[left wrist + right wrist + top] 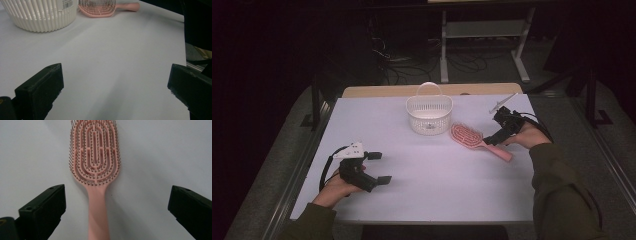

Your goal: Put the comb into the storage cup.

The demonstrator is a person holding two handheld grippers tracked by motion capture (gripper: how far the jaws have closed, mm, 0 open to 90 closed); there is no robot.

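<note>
White table (422,175) held a pink hairbrush (477,140), bristles up, beside a white basket (429,114). Right gripper (501,131) hovered spread over its handle; left gripper (377,167) gaped empty.

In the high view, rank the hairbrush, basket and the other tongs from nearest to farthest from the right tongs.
1. Hairbrush: directly under the right tongs, handle between its open jaws.
2. Basket: further left, at the table's back middle.
3. Left tongs: far across, front left.

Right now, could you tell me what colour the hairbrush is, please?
Pink; the hairbrush shows best in the right gripper view.
</note>
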